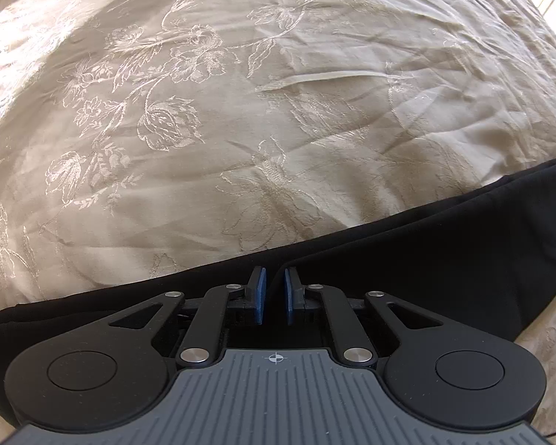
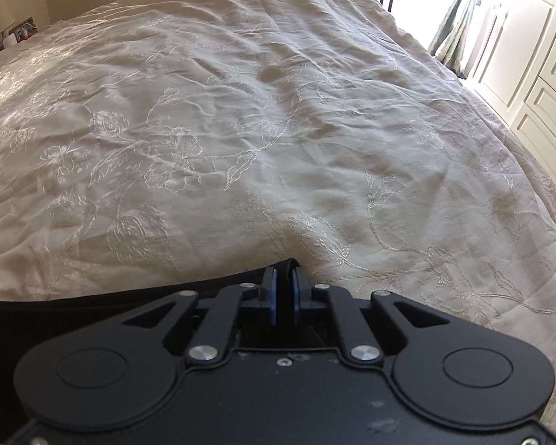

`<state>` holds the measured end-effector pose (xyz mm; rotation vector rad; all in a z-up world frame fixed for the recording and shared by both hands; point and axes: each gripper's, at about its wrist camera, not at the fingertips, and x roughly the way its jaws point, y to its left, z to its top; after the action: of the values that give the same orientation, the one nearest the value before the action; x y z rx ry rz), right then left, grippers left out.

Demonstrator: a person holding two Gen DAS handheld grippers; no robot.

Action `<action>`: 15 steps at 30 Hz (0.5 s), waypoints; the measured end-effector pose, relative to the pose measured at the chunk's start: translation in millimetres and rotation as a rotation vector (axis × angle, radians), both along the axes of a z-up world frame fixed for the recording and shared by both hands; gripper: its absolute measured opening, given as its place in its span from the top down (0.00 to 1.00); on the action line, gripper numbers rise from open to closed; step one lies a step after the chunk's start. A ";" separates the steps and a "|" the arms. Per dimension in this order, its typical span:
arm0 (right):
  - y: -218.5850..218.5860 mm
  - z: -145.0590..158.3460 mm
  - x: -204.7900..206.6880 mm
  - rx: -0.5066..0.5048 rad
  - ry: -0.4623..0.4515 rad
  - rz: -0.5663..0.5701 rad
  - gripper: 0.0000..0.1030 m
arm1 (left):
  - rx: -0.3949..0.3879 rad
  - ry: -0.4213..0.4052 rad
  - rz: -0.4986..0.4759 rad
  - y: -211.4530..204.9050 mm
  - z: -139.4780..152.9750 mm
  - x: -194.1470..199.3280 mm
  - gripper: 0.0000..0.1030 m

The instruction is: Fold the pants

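While the black pants lie along the near edge of the bedspread, we pinch their edge in the left gripper and their corner in the right gripper. Since each narrow pinch holds little cloth, we risk a layer slipping free and the fold skewing.

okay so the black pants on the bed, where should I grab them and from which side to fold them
Grip the black pants along their long far edge, at two spread points. Come in low from the near side, fingers pointing across the bedspread. The left gripper and right gripper sit at that edge already, the right apparently pinching a raised corner. The cloth lies flat, so only edges offer purchase.
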<state>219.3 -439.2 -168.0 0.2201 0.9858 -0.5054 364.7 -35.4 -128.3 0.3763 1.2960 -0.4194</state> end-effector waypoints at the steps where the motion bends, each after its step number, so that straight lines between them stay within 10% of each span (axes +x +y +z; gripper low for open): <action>1: -1.2 0.2 0.8 -0.003 -0.002 -0.005 0.91 | 0.001 0.002 0.004 1.4 -0.6 1.5 0.89; 15: -3.8 -8.7 8.6 -0.022 0.041 -0.078 0.81 | 0.042 -0.144 0.189 42.9 37.3 27.2 0.89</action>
<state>227.9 -443.0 -176.8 0.2302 1.0136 -0.5936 392.0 7.6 -91.0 0.3101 1.1888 -0.2019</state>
